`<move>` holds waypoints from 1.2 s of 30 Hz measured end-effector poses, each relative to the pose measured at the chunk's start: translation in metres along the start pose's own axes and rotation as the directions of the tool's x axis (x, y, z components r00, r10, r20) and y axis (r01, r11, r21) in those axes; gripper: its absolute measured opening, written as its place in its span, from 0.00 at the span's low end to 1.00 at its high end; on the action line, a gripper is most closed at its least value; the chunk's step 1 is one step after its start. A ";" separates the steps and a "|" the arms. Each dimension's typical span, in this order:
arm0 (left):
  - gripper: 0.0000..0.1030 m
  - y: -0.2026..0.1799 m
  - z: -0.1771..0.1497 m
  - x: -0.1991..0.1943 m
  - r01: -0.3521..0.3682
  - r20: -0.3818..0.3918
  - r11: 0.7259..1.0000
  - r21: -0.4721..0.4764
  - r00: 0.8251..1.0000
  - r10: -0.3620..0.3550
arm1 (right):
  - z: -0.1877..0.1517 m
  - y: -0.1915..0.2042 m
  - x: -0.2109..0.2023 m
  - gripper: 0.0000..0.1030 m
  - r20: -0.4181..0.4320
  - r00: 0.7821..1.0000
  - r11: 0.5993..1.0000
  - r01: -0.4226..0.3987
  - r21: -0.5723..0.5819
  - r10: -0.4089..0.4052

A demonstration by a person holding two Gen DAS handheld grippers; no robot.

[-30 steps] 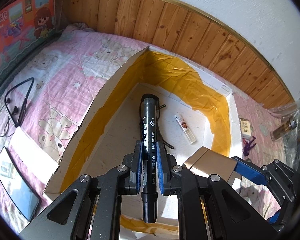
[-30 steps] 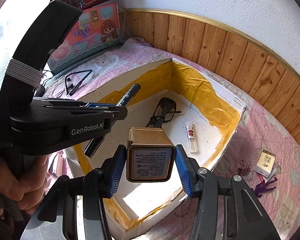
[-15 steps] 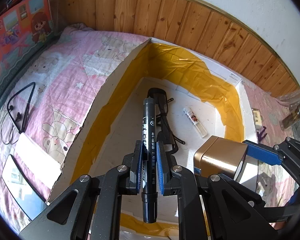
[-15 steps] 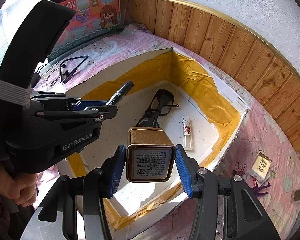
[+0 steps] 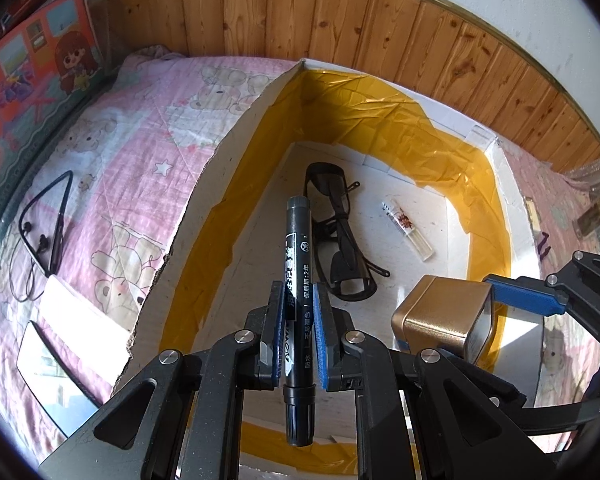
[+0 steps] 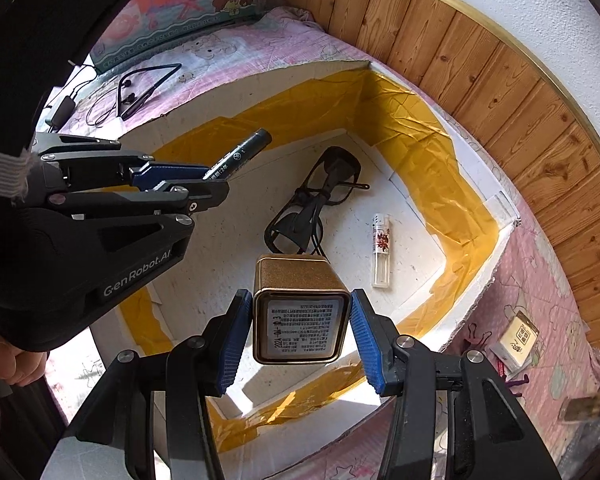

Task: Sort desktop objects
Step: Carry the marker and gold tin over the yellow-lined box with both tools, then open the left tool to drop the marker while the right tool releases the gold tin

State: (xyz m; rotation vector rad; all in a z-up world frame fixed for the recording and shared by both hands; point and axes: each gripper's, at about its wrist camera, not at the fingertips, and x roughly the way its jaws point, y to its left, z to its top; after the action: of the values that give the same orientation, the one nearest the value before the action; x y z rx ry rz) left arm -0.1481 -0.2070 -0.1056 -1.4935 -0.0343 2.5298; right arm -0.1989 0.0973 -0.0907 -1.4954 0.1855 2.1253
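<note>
A pink blanket (image 5: 148,152) printed with bears covers the surface under everything. On it sits a white foam box (image 5: 228,148), open at the top, its inner walls lined with yellow tape (image 5: 400,136). Both grippers hang above the box.

The right gripper (image 6: 302,334) holds a gold tin (image 6: 300,308) between its blue pads, pressed against the tin's two sides, with the labelled bottom facing the camera. The tin hangs over the near part of the box, clear of the floor.

The left gripper (image 5: 299,336) is clamped nearly closed on a black marker (image 5: 298,264), which points forward and down over the box interior, its butt end sticking out behind the pads.

On the box floor lie black glasses (image 6: 312,204), folded, and just beside them, apart, a clear lighter (image 6: 381,250) with a red pattern.

Outside the box, on the blanket, lie a phone (image 5: 52,376) near the left edge, a neckband earphone (image 5: 52,216) beyond it, and a small card pack (image 6: 518,338) on the right side.
</note>
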 end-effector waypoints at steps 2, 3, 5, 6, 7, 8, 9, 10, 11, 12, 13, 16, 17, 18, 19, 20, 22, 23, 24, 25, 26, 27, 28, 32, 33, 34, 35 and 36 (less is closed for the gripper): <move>0.13 0.001 0.000 0.003 0.004 -0.012 1.000 0.004 1.000 -0.004 | 0.001 0.002 0.003 0.49 -0.018 1.000 1.000 0.002 -0.019 -0.002; 0.13 0.001 -0.001 0.004 0.011 -0.018 1.000 0.004 1.000 -0.011 | 0.001 0.003 0.004 0.49 -0.025 1.000 1.000 0.002 -0.029 -0.003; 0.13 -0.001 -0.001 0.005 0.017 -0.025 1.000 0.012 1.000 -0.017 | 0.001 0.006 0.006 0.49 -0.041 0.999 0.999 0.005 -0.051 -0.007; 0.13 -0.001 -0.001 0.006 0.021 -0.027 1.000 0.018 0.999 -0.020 | 0.001 0.007 0.007 0.49 -0.050 0.999 0.998 0.006 -0.064 -0.010; 0.13 -0.003 -0.001 0.006 0.022 -0.029 0.999 0.025 0.999 -0.021 | 0.001 0.007 0.008 0.49 -0.058 0.998 0.997 0.007 -0.073 -0.011; 0.13 -0.004 -0.001 0.007 0.018 -0.032 0.999 0.035 0.999 -0.017 | 0.001 0.008 0.009 0.49 -0.068 0.998 0.997 0.007 -0.083 -0.013; 0.13 -0.005 -0.002 0.008 0.014 -0.036 0.999 0.044 0.999 -0.013 | 0.001 0.009 0.010 0.49 -0.076 0.997 0.996 0.009 -0.092 -0.016; 0.13 -0.006 -0.002 0.009 0.006 -0.038 0.998 0.055 0.999 -0.004 | 0.000 0.010 0.012 0.49 -0.087 0.996 0.995 0.010 -0.102 -0.019; 0.13 -0.007 -0.002 0.010 -0.004 -0.039 0.998 0.065 0.999 0.006 | 0.000 0.010 0.014 0.49 -0.097 0.995 0.994 0.010 -0.110 -0.021; 0.13 -0.008 -0.002 0.010 -0.011 -0.040 0.997 0.071 0.999 0.014 | -0.001 0.011 0.015 0.49 -0.108 0.994 0.993 0.009 -0.118 -0.022; 0.13 -0.008 -0.003 0.011 -0.017 -0.042 0.997 0.076 0.999 0.020 | -0.001 0.013 0.017 0.49 -0.118 0.993 0.992 0.007 -0.126 -0.022; 0.13 -0.007 -0.003 0.015 -0.038 -0.054 0.996 0.081 0.998 0.042 | -0.003 0.016 0.020 0.49 -0.141 0.990 0.990 -0.007 -0.144 -0.014; 0.13 -0.006 -0.003 0.016 -0.047 -0.058 0.995 0.082 0.997 0.052 | -0.004 0.017 0.021 0.49 -0.147 0.989 0.989 -0.009 -0.149 -0.013; 0.13 -0.006 -0.003 0.018 -0.056 -0.064 0.995 0.083 0.996 0.061 | -0.005 0.018 0.022 0.49 -0.153 0.988 0.988 -0.009 -0.157 -0.016; 0.13 -0.005 -0.004 0.020 -0.057 -0.070 0.995 0.080 0.996 0.062 | -0.005 0.019 0.024 0.49 -0.159 0.987 0.987 -0.011 -0.157 -0.014; 0.13 -0.005 -0.004 0.021 -0.057 -0.074 0.995 0.081 0.995 0.063 | -0.006 0.019 0.025 0.49 -0.164 0.986 0.988 -0.015 -0.156 -0.011; 0.13 -0.004 -0.004 0.020 -0.059 -0.076 0.995 0.080 0.995 0.065 | -0.007 0.019 0.027 0.49 -0.174 0.985 0.988 -0.020 -0.151 -0.006; 0.13 -0.004 -0.004 0.020 -0.062 -0.077 0.995 0.083 0.995 0.069 | -0.007 0.019 0.029 0.49 -0.179 0.984 0.989 -0.025 -0.146 -0.002; 0.13 -0.004 -0.004 0.019 -0.063 -0.078 0.994 0.085 0.995 0.069 | -0.008 0.019 0.030 0.49 -0.183 0.983 0.989 -0.027 -0.142 0.000; 0.13 -0.004 -0.004 0.019 -0.061 -0.080 0.995 0.083 0.994 0.068 | -0.008 0.019 0.031 0.49 -0.185 0.983 0.990 -0.024 -0.140 -0.002; 0.13 -0.004 -0.005 0.019 -0.061 -0.082 0.995 0.083 0.994 0.068 | -0.008 0.019 0.031 0.49 -0.186 0.983 0.990 -0.024 -0.138 -0.002; 0.14 -0.004 -0.005 0.019 -0.062 -0.084 0.995 0.083 0.994 0.069 | -0.008 0.019 0.031 0.49 -0.187 0.982 0.990 -0.026 -0.135 0.000; 0.14 -0.004 -0.005 0.019 -0.062 -0.089 0.995 0.083 0.994 0.069 | -0.008 0.019 0.031 0.49 -0.186 0.983 0.991 -0.025 -0.133 0.000; 0.14 -0.004 -0.006 0.018 -0.064 -0.094 0.994 0.084 0.993 0.072 | -0.009 0.019 0.031 0.50 -0.189 0.982 0.991 -0.022 -0.130 -0.003; 0.14 -0.004 -0.005 0.018 -0.064 -0.095 0.995 0.080 0.993 0.072 | -0.009 0.019 0.031 0.49 -0.189 0.982 0.991 -0.021 -0.129 -0.004; 0.14 -0.002 -0.005 0.017 -0.063 -0.096 0.995 0.074 0.993 0.070 | -0.009 0.018 0.030 0.50 -0.188 0.982 0.992 -0.022 -0.128 -0.003; 0.14 -0.001 -0.005 0.016 -0.061 -0.097 0.996 0.069 0.993 0.067 | -0.009 0.018 0.030 0.50 -0.187 0.982 0.992 -0.021 -0.126 -0.003; 0.14 -0.001 -0.005 0.016 -0.058 -0.099 0.996 0.068 0.993 0.064 | -0.009 0.018 0.029 0.50 -0.189 0.982 0.992 -0.020 -0.122 -0.003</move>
State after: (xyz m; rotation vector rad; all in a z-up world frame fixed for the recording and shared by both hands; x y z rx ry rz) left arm -0.1506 -0.2038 -0.1216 -1.6179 0.1089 2.4727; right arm -0.2074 0.0887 -0.1240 -1.7722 0.1297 2.0327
